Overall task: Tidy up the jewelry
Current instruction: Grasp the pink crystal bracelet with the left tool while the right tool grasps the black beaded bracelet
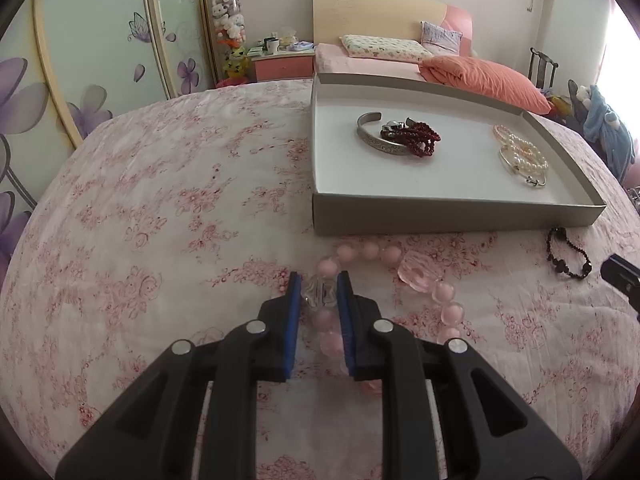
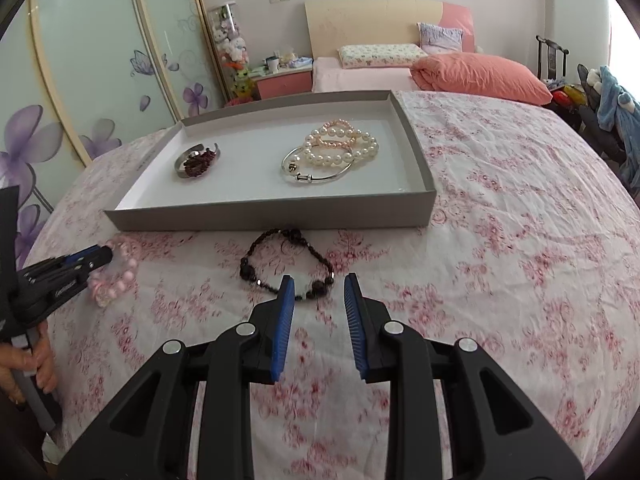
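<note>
My left gripper [image 1: 319,280] is shut on a clear faceted bead of the pink bead bracelet [image 1: 368,252], which lies on the flowered bedspread in front of the grey tray [image 1: 440,212]. From the right wrist view the same gripper [image 2: 96,258] and pink bracelet [image 2: 116,280] sit at far left. My right gripper [image 2: 319,280] is open with nothing between its pads. A black bead bracelet [image 2: 280,268] lies just past its fingertips, the left tip overlapping it. The tray [image 2: 272,216] holds a silver cuff [image 2: 188,162] with dark red beads [image 2: 200,164], pearl bracelets [image 2: 344,146] and a silver bangle [image 2: 316,174].
The bedspread [image 2: 500,240] stretches open to the right of the tray. A hand [image 2: 24,364] holds the left tool at the lower left edge. Beyond lie pillows [image 2: 480,76], a headboard, a nightstand [image 2: 284,80] and wardrobe doors [image 2: 100,60].
</note>
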The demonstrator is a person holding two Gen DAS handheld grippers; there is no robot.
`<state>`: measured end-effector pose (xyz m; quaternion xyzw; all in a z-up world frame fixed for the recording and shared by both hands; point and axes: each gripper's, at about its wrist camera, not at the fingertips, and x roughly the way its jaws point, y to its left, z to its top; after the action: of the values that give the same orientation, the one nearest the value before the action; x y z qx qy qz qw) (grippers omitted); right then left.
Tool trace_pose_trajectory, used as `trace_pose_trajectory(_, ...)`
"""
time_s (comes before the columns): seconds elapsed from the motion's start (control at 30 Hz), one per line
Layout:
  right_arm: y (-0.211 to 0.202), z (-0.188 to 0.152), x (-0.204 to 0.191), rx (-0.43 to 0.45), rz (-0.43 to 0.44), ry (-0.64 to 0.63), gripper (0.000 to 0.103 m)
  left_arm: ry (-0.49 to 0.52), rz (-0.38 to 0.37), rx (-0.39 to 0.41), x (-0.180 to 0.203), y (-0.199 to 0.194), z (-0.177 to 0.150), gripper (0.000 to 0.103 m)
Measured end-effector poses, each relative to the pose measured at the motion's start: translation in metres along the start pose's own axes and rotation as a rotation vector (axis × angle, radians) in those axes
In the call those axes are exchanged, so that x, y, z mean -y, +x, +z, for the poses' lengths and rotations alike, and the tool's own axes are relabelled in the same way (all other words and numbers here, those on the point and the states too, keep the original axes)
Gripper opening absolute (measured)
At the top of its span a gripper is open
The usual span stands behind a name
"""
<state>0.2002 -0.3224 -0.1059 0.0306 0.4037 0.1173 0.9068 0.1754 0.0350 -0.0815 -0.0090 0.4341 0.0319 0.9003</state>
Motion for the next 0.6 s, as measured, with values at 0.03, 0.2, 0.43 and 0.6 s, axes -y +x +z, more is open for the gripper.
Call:
trace_pose_trajectory(0.03,0.003,0.002,0.000,-0.007,0.000,0.003,0.027,0.002,0.002,0.000,0.000,0.000,0.000,0.020)
trace_pose_trajectory(0.2,0.014,0.006,-0.004,-0.028,-0.018,-0.008,0.027,0.002,0.003,0.000,0.002,0.000,0.000,0.020)
trace_pose_trajectory(0.43,0.020,0.003,-0.005,-0.052,-0.031,-0.025,0.024,0.003,0.003,0.000,0.002,0.000,0.000,0.020)
trace_pose_trajectory(0.6,0.022,0.001,-0.007,-0.057,-0.034,-0.037,0.022,0.003,0.004,0.000,0.002,0.001,0.000,0.020)
